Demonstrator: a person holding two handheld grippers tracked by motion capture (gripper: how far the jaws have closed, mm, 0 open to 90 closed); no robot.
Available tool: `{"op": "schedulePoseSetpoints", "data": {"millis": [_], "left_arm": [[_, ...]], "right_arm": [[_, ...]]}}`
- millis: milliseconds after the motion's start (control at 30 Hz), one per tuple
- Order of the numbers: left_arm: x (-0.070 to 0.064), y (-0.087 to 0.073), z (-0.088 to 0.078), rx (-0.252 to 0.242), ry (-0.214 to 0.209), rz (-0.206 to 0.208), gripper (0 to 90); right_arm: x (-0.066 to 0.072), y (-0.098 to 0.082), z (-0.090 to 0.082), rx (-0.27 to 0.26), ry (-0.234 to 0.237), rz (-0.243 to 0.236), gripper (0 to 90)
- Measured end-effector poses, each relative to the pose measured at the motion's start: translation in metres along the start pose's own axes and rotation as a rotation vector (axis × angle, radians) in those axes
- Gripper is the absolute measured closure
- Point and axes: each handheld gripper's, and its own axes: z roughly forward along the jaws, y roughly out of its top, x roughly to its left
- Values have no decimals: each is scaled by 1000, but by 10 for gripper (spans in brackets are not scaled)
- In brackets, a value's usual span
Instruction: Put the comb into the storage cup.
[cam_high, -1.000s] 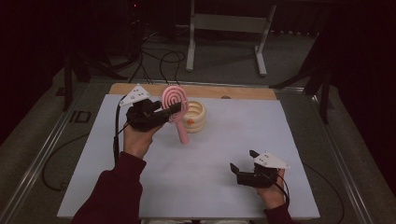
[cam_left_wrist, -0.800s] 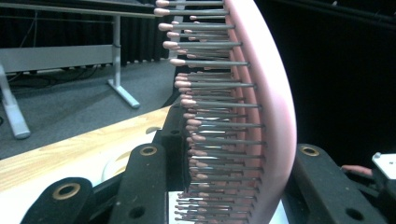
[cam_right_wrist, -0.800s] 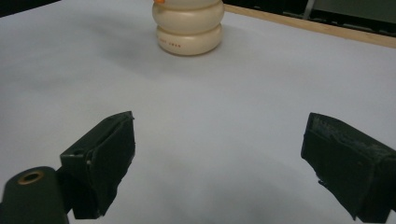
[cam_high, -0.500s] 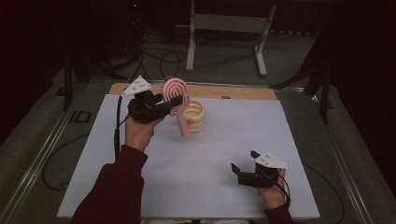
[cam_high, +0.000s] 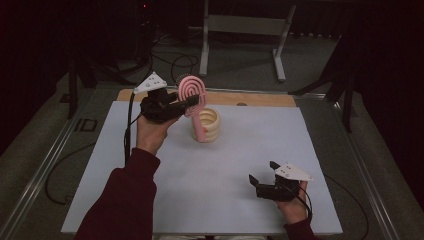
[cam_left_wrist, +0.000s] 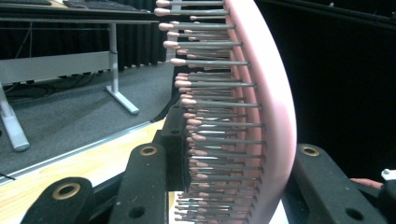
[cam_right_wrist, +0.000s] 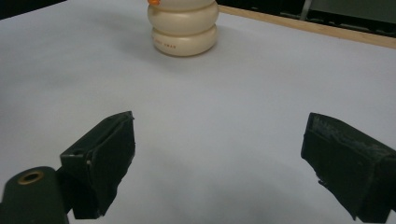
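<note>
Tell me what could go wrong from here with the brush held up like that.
The left gripper clamps the pink hairbrush by its head, across the bristles, so it may slip or pivot. Its handle hangs beside the cream container and could knock it. The right gripper rests open, far off.

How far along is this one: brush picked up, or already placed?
Picked up: the left gripper is shut on the pink hairbrush, held above the cream ringed holder. Not placed yet. The right gripper rests open near the mat's front edge.
</note>
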Motion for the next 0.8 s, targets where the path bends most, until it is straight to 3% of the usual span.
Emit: {"op": "schedulePoseSetpoints", "data": {"millis": [800], "left_arm": [[12,11,17,10,46,-6,637]], "right_arm": [[-4,-1,-4,-5,-3,14,101]]}}
